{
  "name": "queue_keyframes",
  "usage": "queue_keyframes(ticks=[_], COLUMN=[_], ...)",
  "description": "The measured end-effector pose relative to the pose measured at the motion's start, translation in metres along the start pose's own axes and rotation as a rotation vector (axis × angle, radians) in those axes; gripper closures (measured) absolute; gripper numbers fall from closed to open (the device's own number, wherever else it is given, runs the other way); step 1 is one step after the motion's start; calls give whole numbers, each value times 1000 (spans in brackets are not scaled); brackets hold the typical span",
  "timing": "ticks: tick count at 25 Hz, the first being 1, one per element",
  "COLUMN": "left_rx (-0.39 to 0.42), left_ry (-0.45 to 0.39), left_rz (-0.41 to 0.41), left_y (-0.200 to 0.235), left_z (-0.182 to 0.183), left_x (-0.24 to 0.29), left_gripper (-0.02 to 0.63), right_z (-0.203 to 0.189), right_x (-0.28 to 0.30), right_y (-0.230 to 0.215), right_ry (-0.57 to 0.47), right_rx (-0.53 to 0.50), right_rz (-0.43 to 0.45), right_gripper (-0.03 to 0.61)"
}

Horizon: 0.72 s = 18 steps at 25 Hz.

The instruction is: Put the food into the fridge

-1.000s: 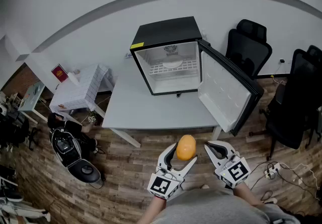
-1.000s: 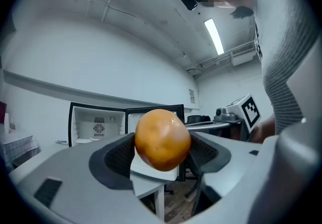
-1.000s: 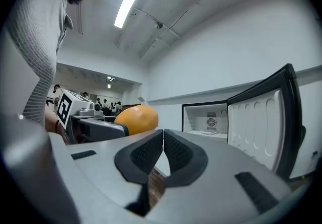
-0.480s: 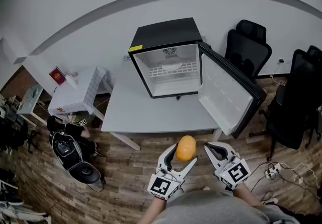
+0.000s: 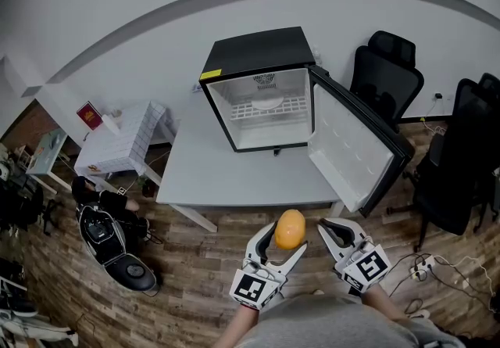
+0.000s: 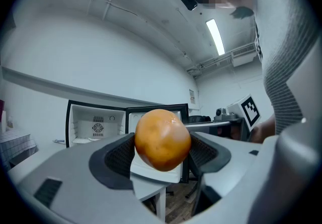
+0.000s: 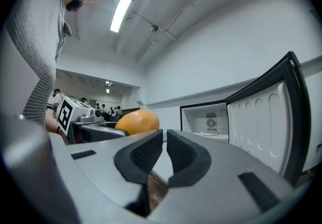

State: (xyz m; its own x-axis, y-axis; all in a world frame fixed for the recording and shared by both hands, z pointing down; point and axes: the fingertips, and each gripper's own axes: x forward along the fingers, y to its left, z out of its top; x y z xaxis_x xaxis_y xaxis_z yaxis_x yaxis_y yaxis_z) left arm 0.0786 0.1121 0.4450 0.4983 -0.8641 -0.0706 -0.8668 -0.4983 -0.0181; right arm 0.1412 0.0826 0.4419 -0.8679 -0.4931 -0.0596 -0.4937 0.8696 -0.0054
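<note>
A small black fridge (image 5: 262, 84) stands on the grey table (image 5: 226, 174), its door (image 5: 351, 147) swung wide open to the right. Its white inside holds a wire shelf with a pale plate-like thing on it. My left gripper (image 5: 281, 243) hovers over the floor just in front of the table's near edge, shut on an orange fruit (image 5: 290, 228). In the left gripper view the orange fruit (image 6: 162, 139) sits between both pads, with the fridge (image 6: 95, 125) ahead. To the right of it, my right gripper (image 5: 334, 229) is shut, and nothing sits between its pads (image 7: 146, 156).
Black office chairs (image 5: 387, 65) stand right of the table and beyond the open door. A small white-covered table (image 5: 125, 139) and dark bags (image 5: 109, 237) on the wooden floor lie to the left. A power strip (image 5: 426, 260) lies on the floor at the right.
Both grippers and the orange fruit keep their places. Only the head view has shifted slightly.
</note>
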Motion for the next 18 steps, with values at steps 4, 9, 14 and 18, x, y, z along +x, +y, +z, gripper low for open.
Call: queue_keyframes(ticks=[4,9,14,18], left_rx=[-9,-6,5,-14], left_ry=[24,29,-6,41], left_rz=[14,39,57,79], left_y=[-3,-7,-18,-24], left_z=[-7,-9,-4,-15], left_x=[2,9,19,21], left_gripper=[264,264,264,264], right_z=[-1,0,-1,-3], right_x=[-2,-9,-21,-28], right_y=[-6,-14,-24,-30], right_ry=[-5,-13,-13,-12], right_rx=[0,-7,-7,-6], right_rz=[4,17,29,36], right_gripper=[561,561,561,561])
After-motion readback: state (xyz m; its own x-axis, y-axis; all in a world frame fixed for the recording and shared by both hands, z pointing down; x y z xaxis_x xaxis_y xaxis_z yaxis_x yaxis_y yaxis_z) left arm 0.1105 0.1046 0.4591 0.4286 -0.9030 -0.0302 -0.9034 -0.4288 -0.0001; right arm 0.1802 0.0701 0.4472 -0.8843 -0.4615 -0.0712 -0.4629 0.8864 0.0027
